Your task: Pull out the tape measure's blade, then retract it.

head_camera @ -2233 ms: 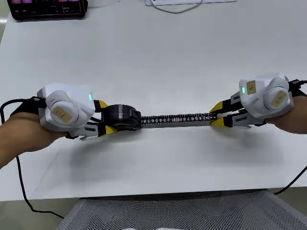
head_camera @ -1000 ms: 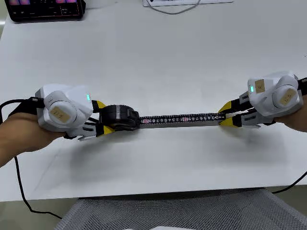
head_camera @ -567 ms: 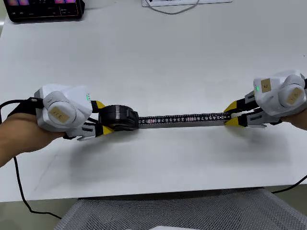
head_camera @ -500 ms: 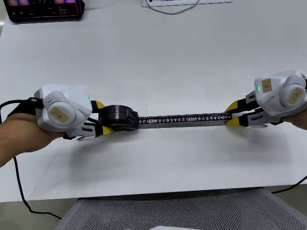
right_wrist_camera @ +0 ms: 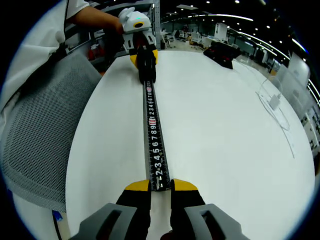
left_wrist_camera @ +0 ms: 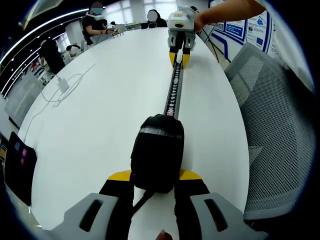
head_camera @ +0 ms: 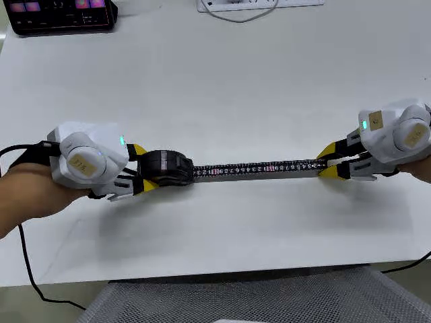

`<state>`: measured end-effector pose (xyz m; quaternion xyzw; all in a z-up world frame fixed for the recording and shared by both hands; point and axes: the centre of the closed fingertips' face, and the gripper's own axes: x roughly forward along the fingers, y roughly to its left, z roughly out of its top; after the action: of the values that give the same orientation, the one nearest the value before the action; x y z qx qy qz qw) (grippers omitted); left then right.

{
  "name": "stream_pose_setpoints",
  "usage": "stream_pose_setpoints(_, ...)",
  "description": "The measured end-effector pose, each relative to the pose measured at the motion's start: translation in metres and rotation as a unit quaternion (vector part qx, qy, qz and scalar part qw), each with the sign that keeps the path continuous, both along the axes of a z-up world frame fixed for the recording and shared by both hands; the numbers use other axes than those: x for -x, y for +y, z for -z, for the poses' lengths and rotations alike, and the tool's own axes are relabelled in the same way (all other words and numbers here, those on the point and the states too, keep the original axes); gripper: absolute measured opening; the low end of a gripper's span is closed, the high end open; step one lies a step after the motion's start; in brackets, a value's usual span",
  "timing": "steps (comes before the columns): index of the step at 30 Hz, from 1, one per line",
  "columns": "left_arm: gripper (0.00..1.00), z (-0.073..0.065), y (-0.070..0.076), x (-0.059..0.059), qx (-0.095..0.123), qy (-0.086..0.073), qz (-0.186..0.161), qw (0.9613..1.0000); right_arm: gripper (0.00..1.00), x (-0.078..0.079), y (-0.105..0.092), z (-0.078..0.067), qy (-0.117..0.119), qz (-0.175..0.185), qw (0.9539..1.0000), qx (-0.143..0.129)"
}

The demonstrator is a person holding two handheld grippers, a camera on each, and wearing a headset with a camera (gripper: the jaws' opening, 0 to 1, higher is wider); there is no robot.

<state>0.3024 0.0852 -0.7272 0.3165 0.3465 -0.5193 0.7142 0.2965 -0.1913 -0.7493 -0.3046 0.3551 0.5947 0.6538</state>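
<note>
Pull-out of blade (head_camera: 259, 168) looks about done; retract next.
Clamping tape measure case (head_camera: 168, 167) on worktop (head_camera: 222, 87) with left gripper (head_camera: 149, 168) jaws closed on its sides; pinching blade end with right gripper (head_camera: 325, 161) jaws nearly shut. Holding both low, level, well apart. Next: ease right gripper back toward case, slowly.

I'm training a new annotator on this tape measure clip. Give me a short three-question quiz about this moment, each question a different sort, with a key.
1. True or false: the tape measure's blade is fully inside the case.
2. What does the left gripper clamp? A) the case B) the blade's tip C) a pen
3. Fill in: the right gripper is shut on the blade's ____.
Key: 1 false; 2 A; 3 tip.
</note>
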Motion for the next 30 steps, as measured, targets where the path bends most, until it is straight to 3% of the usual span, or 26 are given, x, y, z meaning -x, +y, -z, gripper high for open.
stream_pose_setpoints(30, 0.28, -0.0013, -0.0013, -0.0009, 0.004, 0.016, -0.022, 0.9996, 0.13, -0.0001, 0.0020, 0.0002, 0.007, 0.013, 0.9998, 0.009)
